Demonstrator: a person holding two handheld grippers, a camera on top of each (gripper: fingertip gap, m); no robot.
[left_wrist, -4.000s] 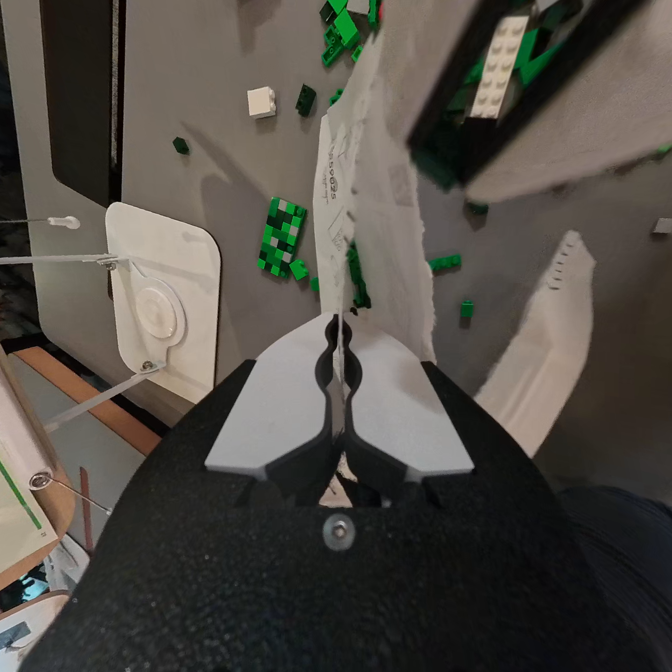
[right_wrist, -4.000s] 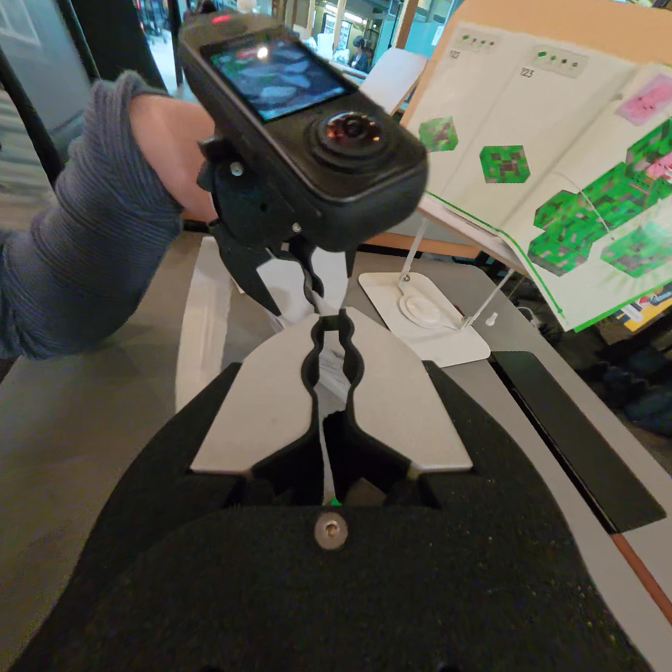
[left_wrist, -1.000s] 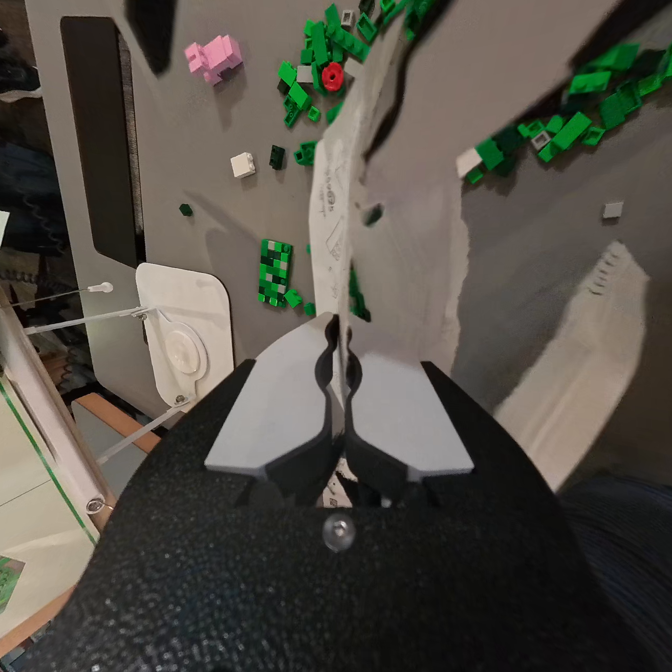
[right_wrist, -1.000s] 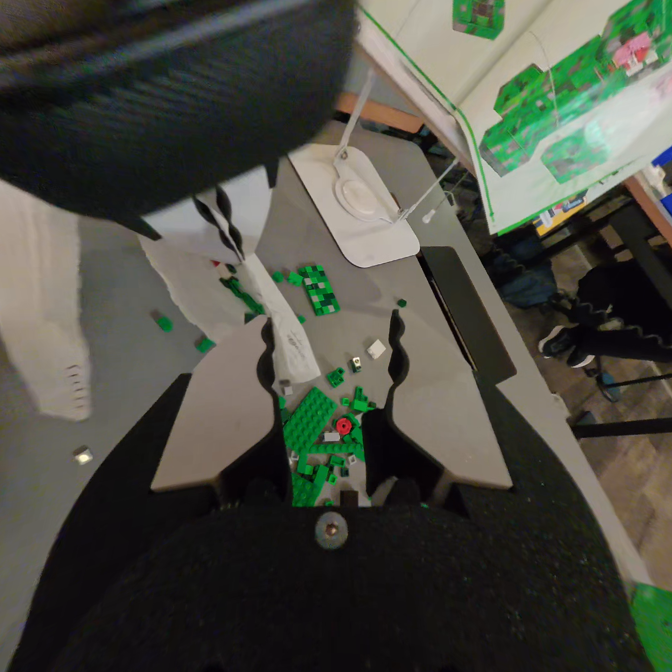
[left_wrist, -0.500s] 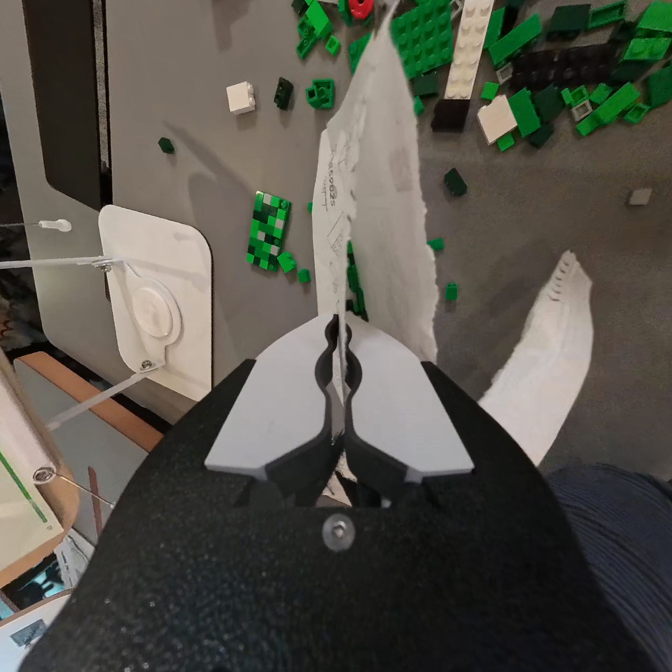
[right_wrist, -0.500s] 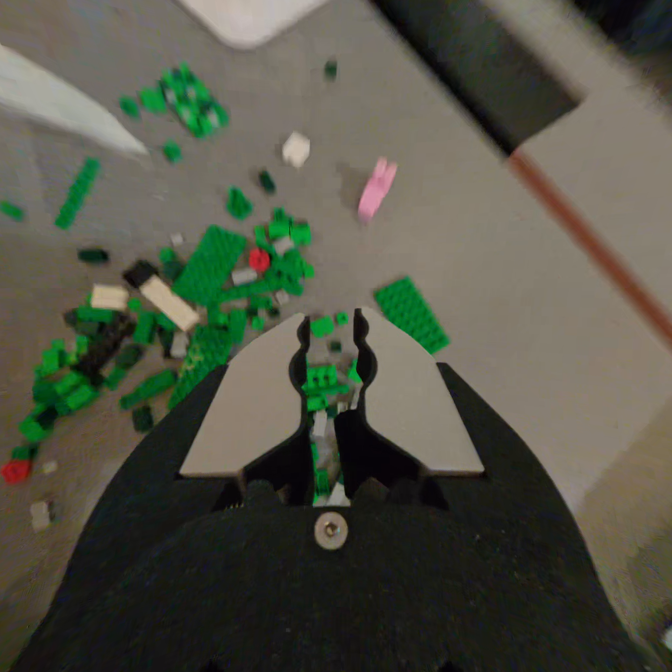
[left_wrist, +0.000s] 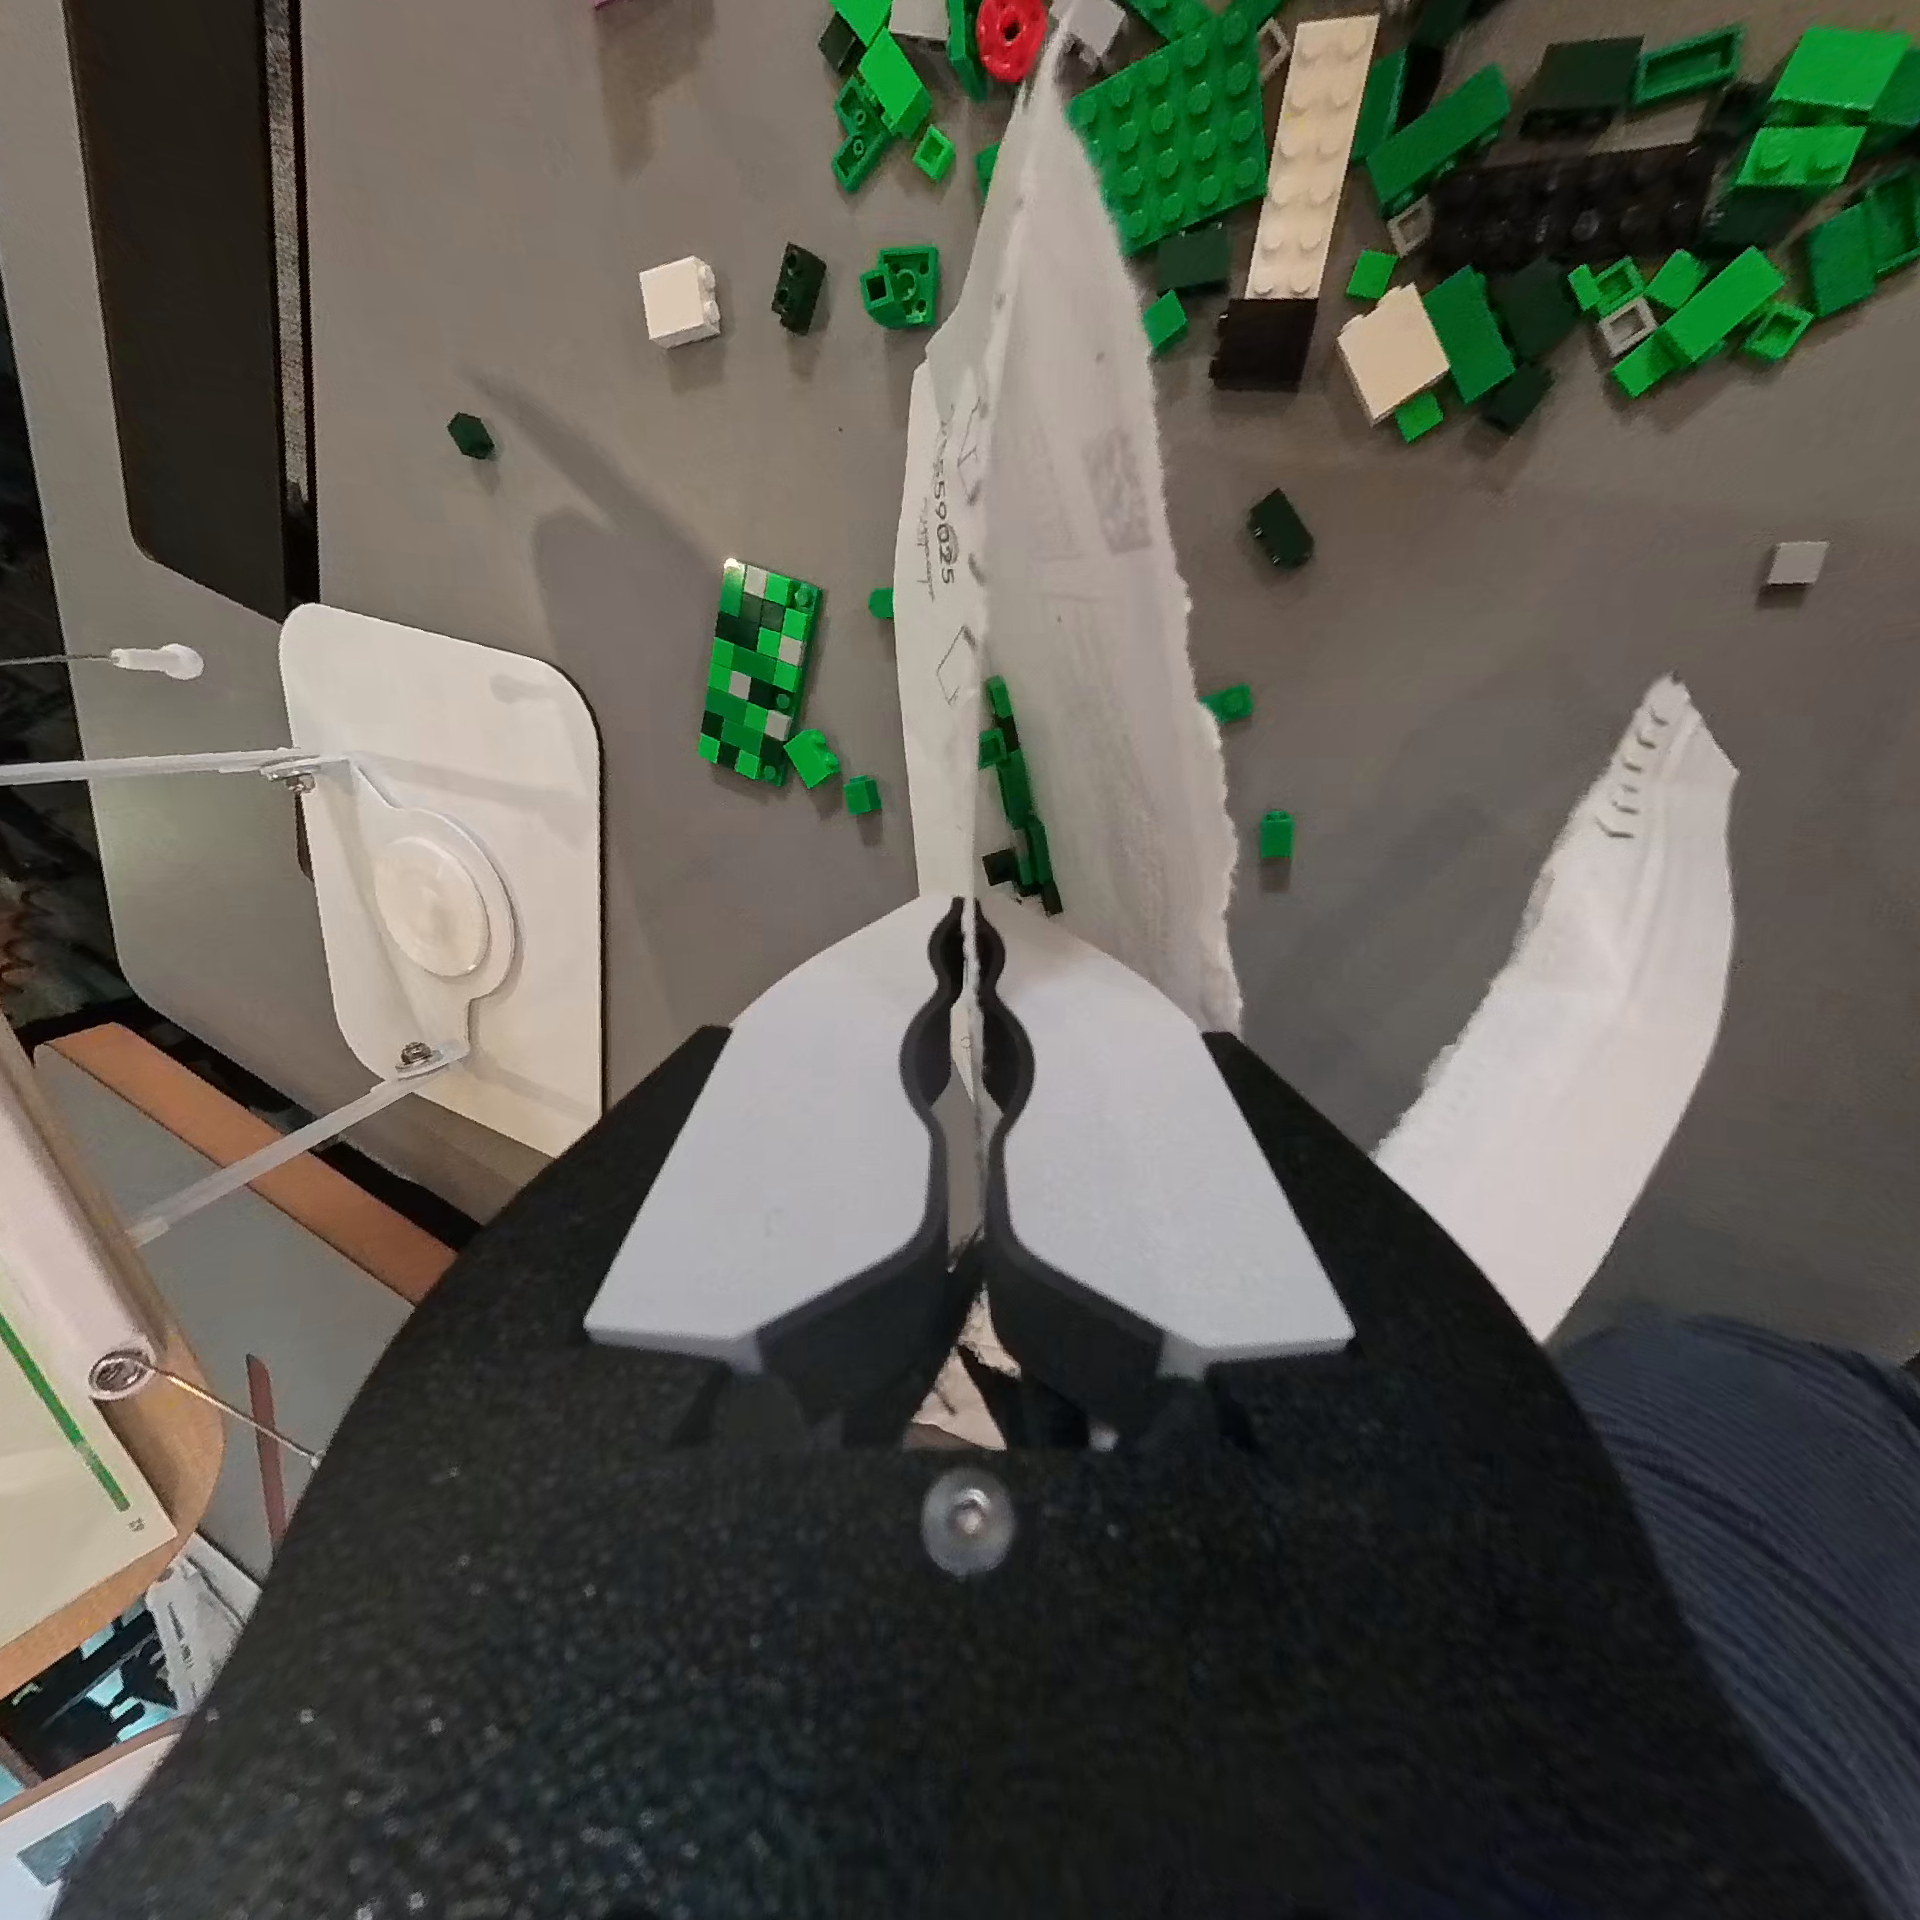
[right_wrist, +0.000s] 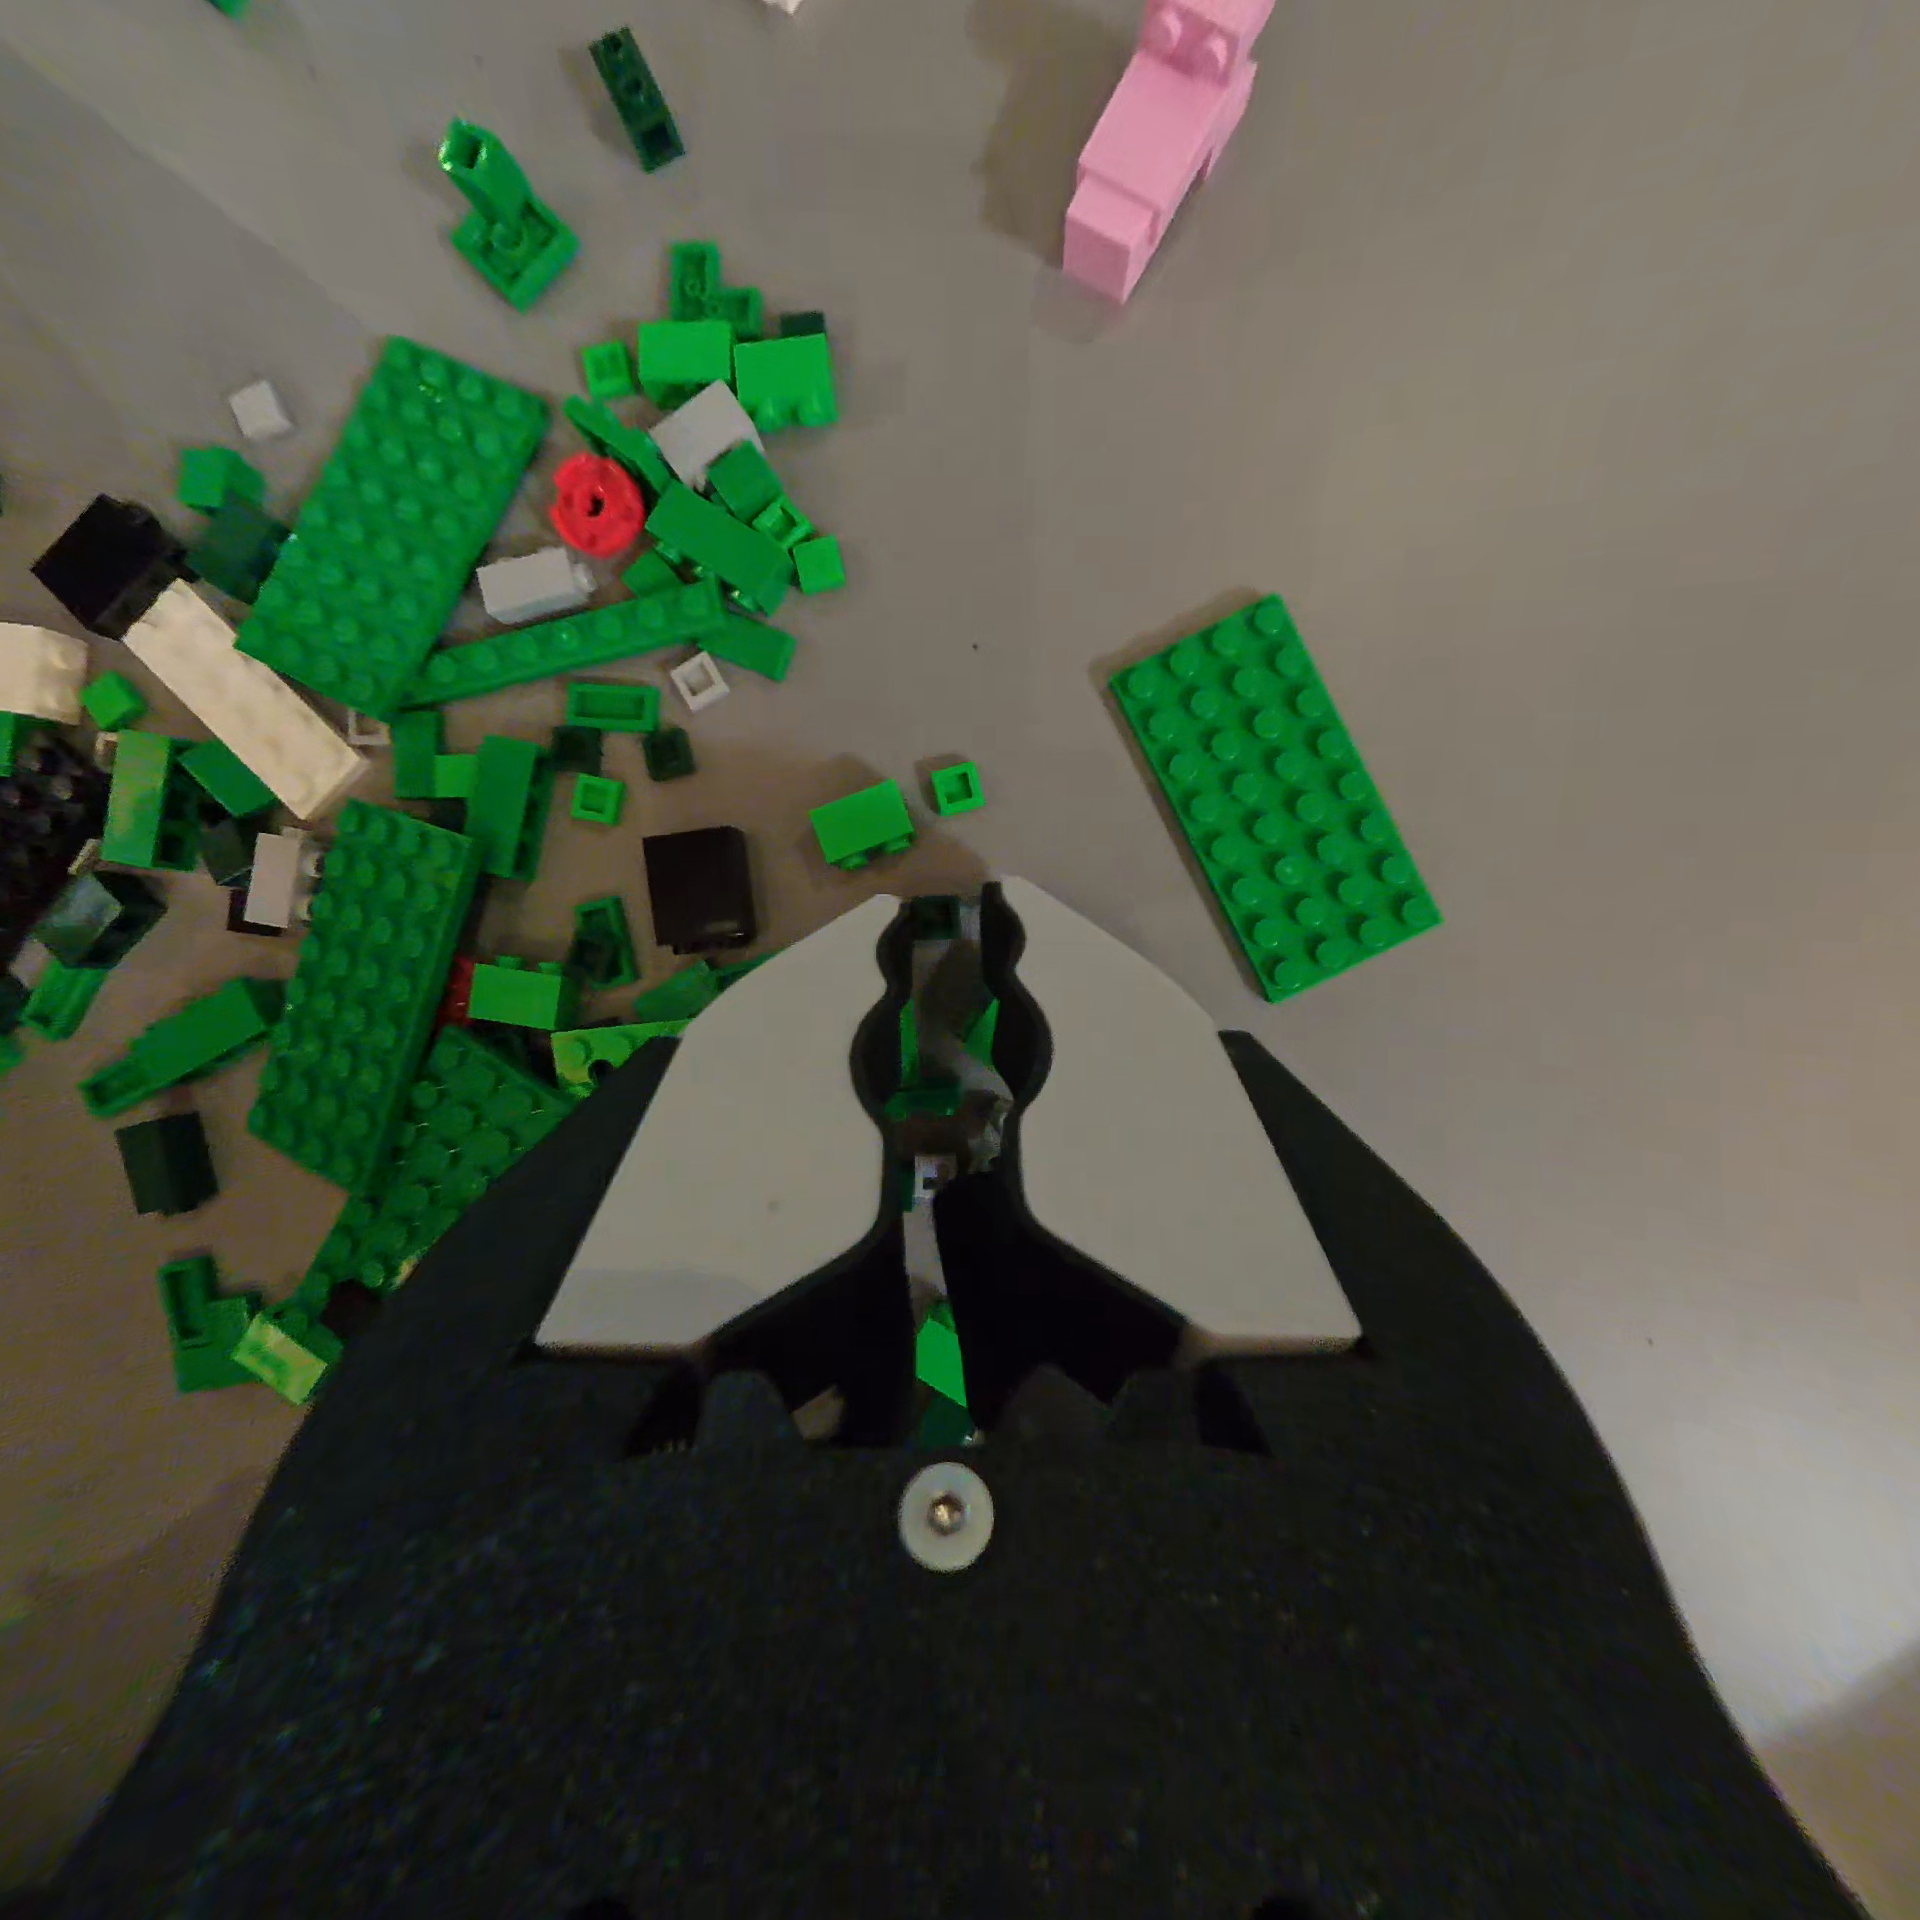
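Note:
My left gripper (left_wrist: 964, 909) is shut on the edge of a torn white paper bag (left_wrist: 1070, 582), which hangs forward over the grey table (left_wrist: 623, 468). A second torn strip of white paper (left_wrist: 1590, 997) lies to its right. My right gripper (right_wrist: 945, 899) hovers low at the near edge of a pile of loose green bricks (right_wrist: 665, 540), with its jaws almost together. Small grey and dark green bits show in the narrow gap; I cannot tell whether they are gripped. A small green brick (right_wrist: 860, 823) and a black brick (right_wrist: 696, 888) lie just beyond its tips.
A green studded plate (right_wrist: 1273, 795) lies alone to the right of the pile, with a pink brick figure (right_wrist: 1148, 166) farther off. A patterned green plate (left_wrist: 762, 670) and a white stand base (left_wrist: 447, 862) holding an open booklet (left_wrist: 42, 1455) are at the left. A dark sleeve (left_wrist: 1766, 1558) is at lower right. Some 30 cm of space lies between my two pairs of fingers. The black brick (right_wrist: 696, 888) is about 4 cm from my right fingertips and 25 cm from my left.
My right gripper let go of the paper, swung down over the brick pile and narrowed its jaws from wide open to almost together. My left gripper keeps holding the bag, nearly still.

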